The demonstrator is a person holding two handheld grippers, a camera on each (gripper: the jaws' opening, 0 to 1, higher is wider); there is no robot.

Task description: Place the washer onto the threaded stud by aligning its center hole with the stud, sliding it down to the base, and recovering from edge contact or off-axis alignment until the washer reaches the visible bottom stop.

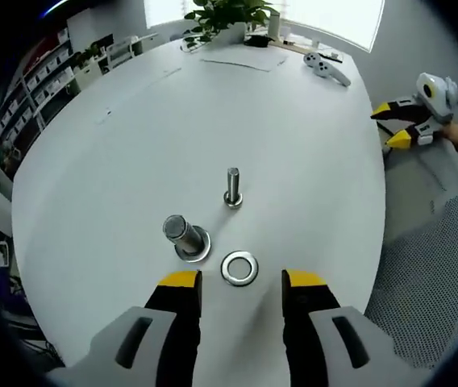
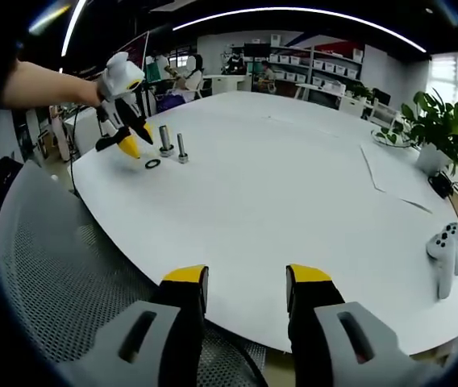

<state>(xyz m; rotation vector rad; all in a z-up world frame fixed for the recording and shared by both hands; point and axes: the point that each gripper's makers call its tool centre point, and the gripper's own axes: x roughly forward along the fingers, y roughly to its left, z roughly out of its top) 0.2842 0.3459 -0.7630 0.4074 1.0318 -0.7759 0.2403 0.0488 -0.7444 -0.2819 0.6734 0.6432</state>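
A flat steel washer (image 1: 239,268) lies on the white table (image 1: 132,161), just ahead of my left gripper (image 1: 241,280), which is open with the washer near the gap between its yellow tips. A thin threaded stud (image 1: 233,187) stands upright beyond the washer. A thicker bolt (image 1: 185,237) stands on a wide base to the washer's left. In the right gripper view the washer (image 2: 153,164), thicker bolt (image 2: 165,139) and thin stud (image 2: 182,147) are small and far off, with the left gripper (image 2: 135,139) over them. My right gripper (image 2: 245,278) is open above the table edge, holding nothing.
A white game controller (image 2: 446,255) lies near the table's far edge, also seen as the controller (image 1: 326,68). A potted plant (image 1: 227,18) and a paper sheet (image 1: 243,58) sit at the back. A grey mesh chair (image 2: 60,266) stands beside the table. Shelves line the room.
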